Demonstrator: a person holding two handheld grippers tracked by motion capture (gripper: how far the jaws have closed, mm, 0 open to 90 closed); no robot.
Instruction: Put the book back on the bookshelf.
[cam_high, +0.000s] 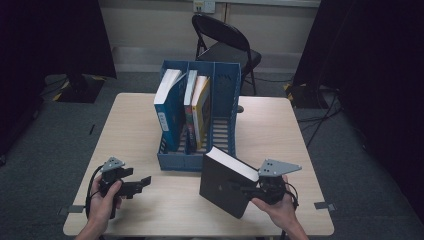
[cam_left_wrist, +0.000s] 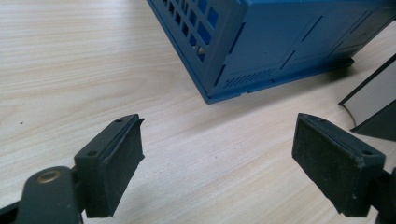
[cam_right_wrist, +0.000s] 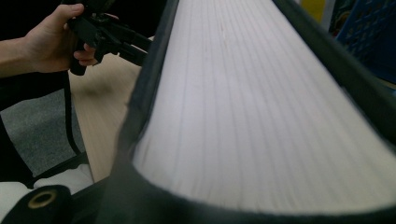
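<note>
A thick black book (cam_high: 222, 187) with white page edges (cam_right_wrist: 243, 102) stands tilted just in front of the blue file rack (cam_high: 200, 162). My right gripper (cam_high: 250, 189) is shut on its right side. In the rack stand a blue book (cam_high: 167, 107), a thin book (cam_high: 190, 100) and a yellow book (cam_high: 201, 107); the rightmost slot holds nothing. At the front left, my left gripper (cam_high: 145, 181) hovers low over the table, open (cam_left_wrist: 219, 126), nothing between its pads. Ahead of it are the rack's corner (cam_left_wrist: 280, 42) and the black book's edge (cam_left_wrist: 373, 100).
The light wooden table (cam_high: 140, 125) has bare surface left of the rack and along the front. A black folding chair (cam_high: 225, 45) stands behind the far edge. Dark curtains hang on both sides of the room.
</note>
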